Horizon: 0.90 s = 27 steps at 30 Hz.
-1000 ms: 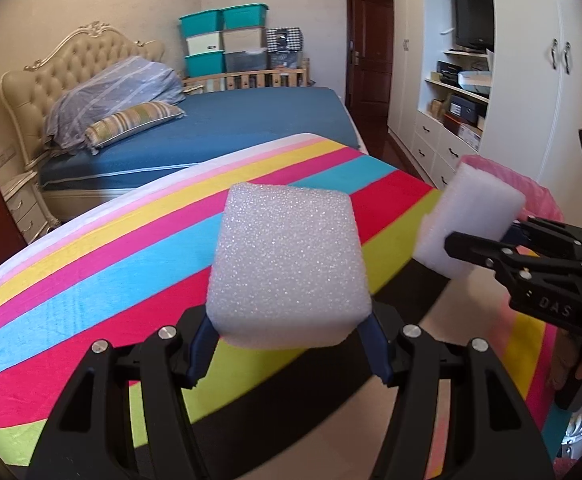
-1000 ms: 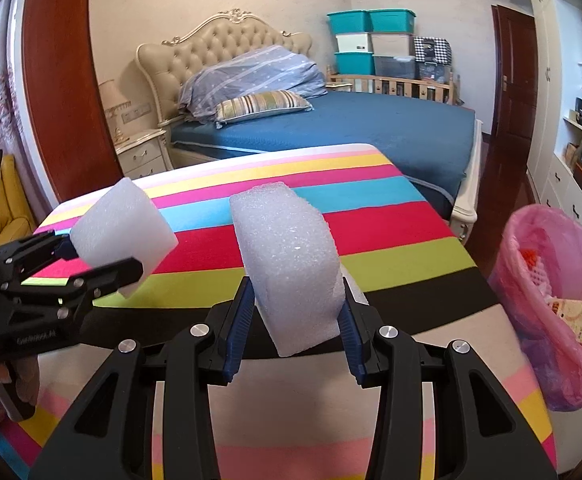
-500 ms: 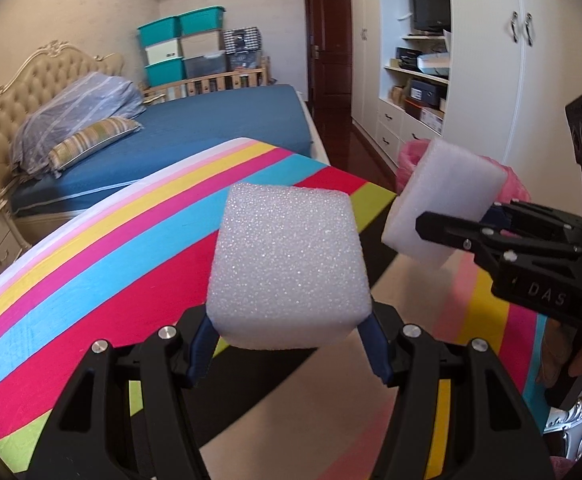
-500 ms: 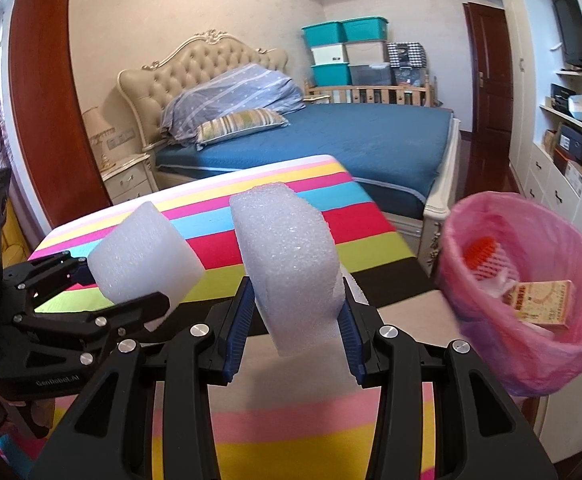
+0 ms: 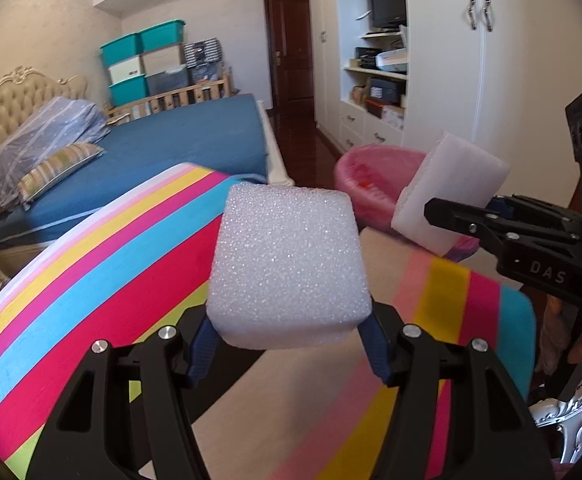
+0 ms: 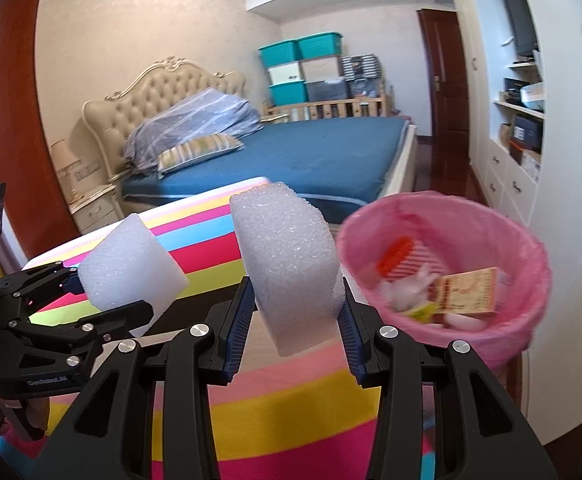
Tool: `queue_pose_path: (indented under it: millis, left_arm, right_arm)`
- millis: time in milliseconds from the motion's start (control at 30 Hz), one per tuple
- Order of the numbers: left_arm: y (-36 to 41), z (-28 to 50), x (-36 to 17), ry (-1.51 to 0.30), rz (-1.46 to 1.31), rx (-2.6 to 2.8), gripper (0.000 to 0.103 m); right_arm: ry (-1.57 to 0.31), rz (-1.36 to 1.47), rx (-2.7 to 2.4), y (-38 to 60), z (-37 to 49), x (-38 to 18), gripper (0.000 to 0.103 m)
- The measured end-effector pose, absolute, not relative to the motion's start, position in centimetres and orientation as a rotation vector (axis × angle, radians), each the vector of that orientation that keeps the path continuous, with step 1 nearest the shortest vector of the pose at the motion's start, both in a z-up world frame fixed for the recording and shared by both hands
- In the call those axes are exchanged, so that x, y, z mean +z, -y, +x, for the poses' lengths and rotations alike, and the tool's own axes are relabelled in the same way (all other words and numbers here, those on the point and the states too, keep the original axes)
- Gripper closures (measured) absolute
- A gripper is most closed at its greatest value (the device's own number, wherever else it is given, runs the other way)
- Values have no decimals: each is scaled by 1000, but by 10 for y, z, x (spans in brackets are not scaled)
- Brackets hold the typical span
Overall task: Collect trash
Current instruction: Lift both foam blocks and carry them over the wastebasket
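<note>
My left gripper [image 5: 289, 344] is shut on a white foam block [image 5: 287, 264] and holds it above the striped table. It also shows at the left of the right wrist view [image 6: 103, 304] with its block [image 6: 127, 264]. My right gripper [image 6: 293, 320] is shut on a second white foam block [image 6: 287, 256], just left of the pink-lined trash bin [image 6: 523, 248]. In the left wrist view the right gripper [image 5: 451, 216] holds its block [image 5: 447, 192] in front of the bin [image 5: 371, 168].
The table has a rainbow-striped cloth [image 5: 91, 272]. The bin holds a yellow carton [image 6: 467, 292] and other scraps. A blue bed [image 6: 311, 156] lies behind, white cabinets [image 5: 443, 80] stand at the right, and teal storage boxes [image 6: 299, 52] are stacked at the back.
Both grippers have swung to the right with their foam blocks, toward the pink bin, which now appears closer and larger. Both stay shut.
</note>
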<state>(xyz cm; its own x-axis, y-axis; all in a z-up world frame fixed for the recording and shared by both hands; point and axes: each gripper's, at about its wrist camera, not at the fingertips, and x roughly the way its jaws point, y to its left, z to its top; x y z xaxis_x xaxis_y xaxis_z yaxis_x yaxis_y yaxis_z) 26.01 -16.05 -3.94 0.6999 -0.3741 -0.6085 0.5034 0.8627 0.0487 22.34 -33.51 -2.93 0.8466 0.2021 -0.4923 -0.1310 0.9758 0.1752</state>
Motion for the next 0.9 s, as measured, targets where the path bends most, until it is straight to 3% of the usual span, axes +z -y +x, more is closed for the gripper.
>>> queue_pose_path:
  millis: [900]
  left_arm:
    - [299, 324, -22, -608, 165, -752, 43]
  right_arm:
    - [-482, 179, -55, 458, 239, -27, 63]
